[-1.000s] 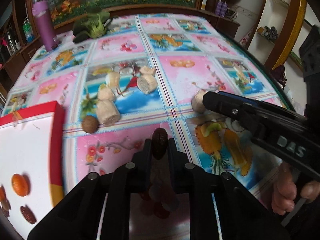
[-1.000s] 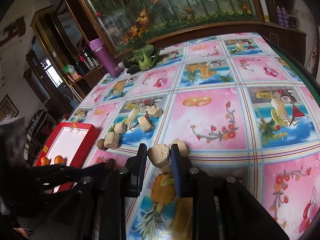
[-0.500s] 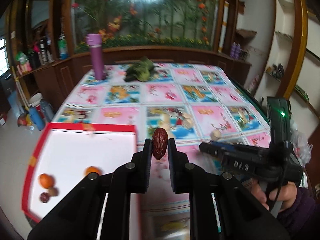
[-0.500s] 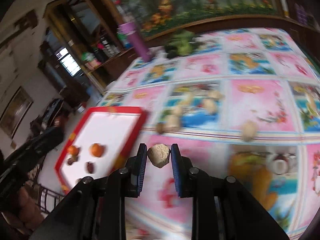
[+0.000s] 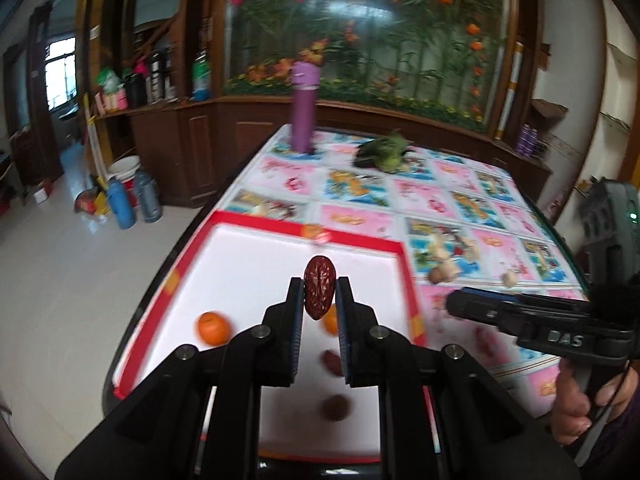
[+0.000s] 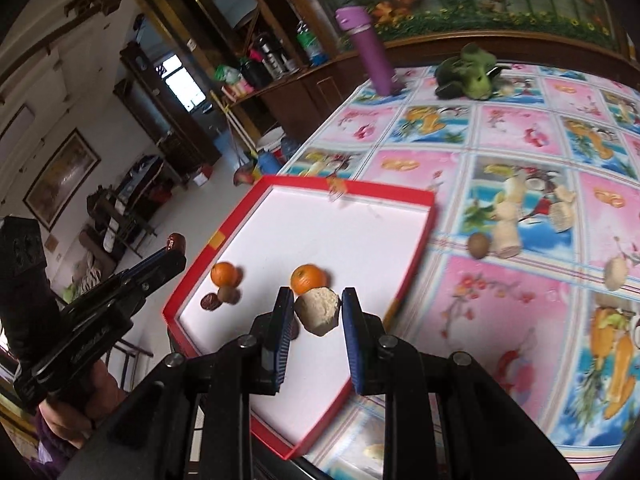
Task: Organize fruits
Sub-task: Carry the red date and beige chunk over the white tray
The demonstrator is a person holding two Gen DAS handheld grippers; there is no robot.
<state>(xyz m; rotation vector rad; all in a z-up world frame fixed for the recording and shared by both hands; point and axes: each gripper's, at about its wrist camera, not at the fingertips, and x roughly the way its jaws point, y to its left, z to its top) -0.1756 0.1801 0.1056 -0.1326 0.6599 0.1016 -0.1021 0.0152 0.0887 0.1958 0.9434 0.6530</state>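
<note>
Fruits (image 5: 214, 328) in red tray (image 5: 360, 242) blur; gripper (image 5: 319, 300) hides one

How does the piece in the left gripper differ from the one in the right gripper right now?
The left gripper is shut on a red date, dark, wrinkled and oval, standing on end. The right gripper is shut on a pale chunk, beige, rough and blocky. The date is slim, so the left jaws sit close together; the chunk is wider, so the right jaws stand further apart. Both are held over the red-rimmed tray.
</note>
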